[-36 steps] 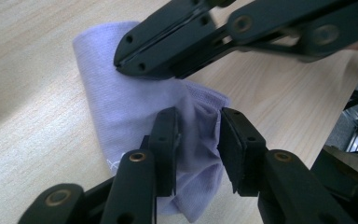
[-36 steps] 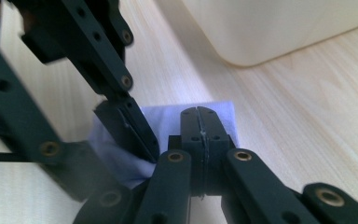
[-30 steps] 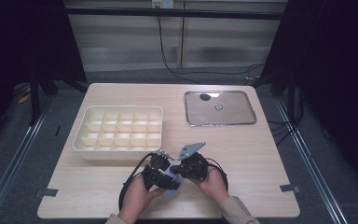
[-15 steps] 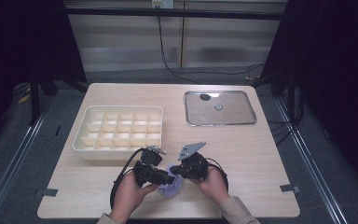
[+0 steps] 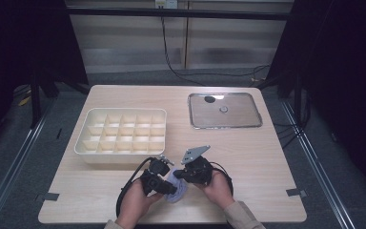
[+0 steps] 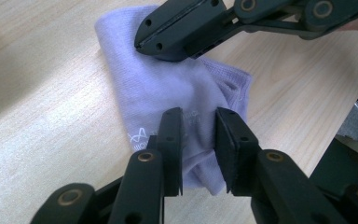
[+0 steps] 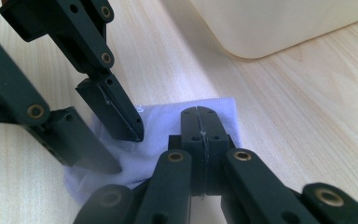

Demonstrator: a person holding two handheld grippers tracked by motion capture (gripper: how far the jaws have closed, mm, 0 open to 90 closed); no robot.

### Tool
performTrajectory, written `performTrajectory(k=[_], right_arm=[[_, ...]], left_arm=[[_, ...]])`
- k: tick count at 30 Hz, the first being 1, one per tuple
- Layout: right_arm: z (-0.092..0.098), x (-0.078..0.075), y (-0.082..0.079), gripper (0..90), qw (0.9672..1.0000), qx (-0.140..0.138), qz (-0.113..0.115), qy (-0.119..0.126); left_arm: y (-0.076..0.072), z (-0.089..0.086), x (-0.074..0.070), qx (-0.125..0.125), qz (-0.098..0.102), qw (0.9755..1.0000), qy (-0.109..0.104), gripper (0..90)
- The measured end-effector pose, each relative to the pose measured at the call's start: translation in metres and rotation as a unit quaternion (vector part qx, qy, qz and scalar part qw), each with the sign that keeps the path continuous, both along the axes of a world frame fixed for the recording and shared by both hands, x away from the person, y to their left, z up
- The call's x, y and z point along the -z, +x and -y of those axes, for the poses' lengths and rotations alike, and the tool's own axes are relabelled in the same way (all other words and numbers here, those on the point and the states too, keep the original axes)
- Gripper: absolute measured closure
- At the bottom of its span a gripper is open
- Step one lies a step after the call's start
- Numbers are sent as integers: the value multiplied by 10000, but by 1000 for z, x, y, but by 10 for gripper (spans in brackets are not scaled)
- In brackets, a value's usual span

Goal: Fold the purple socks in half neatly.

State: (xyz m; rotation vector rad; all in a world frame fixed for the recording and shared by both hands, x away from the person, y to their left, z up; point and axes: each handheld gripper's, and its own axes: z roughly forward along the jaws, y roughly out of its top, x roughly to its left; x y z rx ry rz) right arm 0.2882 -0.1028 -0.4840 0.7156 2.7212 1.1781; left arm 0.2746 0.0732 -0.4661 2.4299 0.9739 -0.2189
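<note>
A small lavender cloth (image 5: 180,190) lies folded on the wooden table near the front edge. My left gripper (image 5: 171,187) comes at it from the left. In the left gripper view its jaws (image 6: 198,135) have just been closing and still stand a little apart, with the near edge of the cloth (image 6: 168,88) bunched between them. My right gripper (image 5: 177,176) comes from the right and is shut, its tips (image 7: 198,112) resting on top of the cloth (image 7: 158,116). I see no fold pinched between them. The right gripper's shut jaws (image 6: 142,44) lie on the cloth's far edge.
A cream tray (image 5: 119,111) with several empty compartments stands just behind the hands, its corner (image 7: 270,28) close to the right gripper. A shallow metal tray (image 5: 248,125) with small items sits at the back right. Cables trail from both grippers.
The left hand shifted slightly left and down, and its gripper now points right at the cloth. The right gripper has kept still.
</note>
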Motion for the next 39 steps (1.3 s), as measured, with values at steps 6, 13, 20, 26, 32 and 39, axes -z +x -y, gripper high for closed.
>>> performTrajectory(k=[6,13,20,26,32,39], right_arm=[[-1,0,-1,900,10000,-7,12,-21],[-1,0,-1,900,10000,-5,11,-13],[-1,0,-2,900,10000,-5,30,-10],[-1,0,-2,900,10000,-40,91,-11],[3,-4,-5,882,9999,-27,119,94],[13,-11,-10,875,9997,0,205,118]], left_arm=[[-3,1,-4,-4,59,9999,82,742],[-5,-5,-17,-16,69,10000,-46,852],[-7,-1,-2,76,-81,9999,107,859],[-6,-2,-2,46,-137,9998,146,823],[-3,-9,-4,-61,-267,9996,-12,739],[4,-16,-16,-179,-303,9991,-251,634]])
